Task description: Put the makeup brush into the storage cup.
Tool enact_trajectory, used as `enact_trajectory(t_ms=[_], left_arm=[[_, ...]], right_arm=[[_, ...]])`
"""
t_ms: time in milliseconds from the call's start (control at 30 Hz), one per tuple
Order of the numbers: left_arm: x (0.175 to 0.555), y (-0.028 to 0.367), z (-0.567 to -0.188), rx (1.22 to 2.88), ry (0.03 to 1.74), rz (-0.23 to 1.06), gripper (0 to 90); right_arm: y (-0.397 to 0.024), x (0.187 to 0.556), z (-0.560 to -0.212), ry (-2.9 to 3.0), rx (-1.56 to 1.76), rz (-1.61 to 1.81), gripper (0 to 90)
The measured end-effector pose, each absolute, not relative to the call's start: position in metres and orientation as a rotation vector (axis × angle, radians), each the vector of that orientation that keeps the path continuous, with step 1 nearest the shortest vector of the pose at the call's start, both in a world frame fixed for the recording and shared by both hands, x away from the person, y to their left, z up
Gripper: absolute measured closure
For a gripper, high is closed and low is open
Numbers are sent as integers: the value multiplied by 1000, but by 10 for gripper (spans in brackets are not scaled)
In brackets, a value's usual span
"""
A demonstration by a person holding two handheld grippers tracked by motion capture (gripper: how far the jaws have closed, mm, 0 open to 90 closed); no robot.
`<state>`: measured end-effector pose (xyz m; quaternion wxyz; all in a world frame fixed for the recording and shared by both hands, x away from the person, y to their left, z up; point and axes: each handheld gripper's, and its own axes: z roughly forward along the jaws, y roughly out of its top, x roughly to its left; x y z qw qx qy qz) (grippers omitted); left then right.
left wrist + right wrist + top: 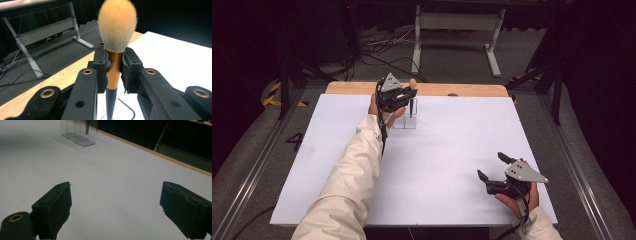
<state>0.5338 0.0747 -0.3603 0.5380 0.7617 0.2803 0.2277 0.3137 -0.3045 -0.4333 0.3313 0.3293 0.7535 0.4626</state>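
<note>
- Makeup brush (117, 27) stands upright at top centre of the left gripper view: fluffy peach bristles, coppery ferrule, dark handle below.
- Left gripper (115, 66) clamps its pads on the ferrule.
- In the high view the brush (412, 85) sits upper centre, handle seemingly inside the clear holder (406, 120), though it's small there.
- Right gripper (493, 167), lower right, jaws spread wide, nothing between them, over the white table (452, 150).
</note>
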Motion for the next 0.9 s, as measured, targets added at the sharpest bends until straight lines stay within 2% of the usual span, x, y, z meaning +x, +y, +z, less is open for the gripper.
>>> enact_trajectory(t_ms=[900], left_arm=[[532,76,-367,1828,687,526,756]], right_arm=[[-304,314,-434,1979,858,1198,112]])
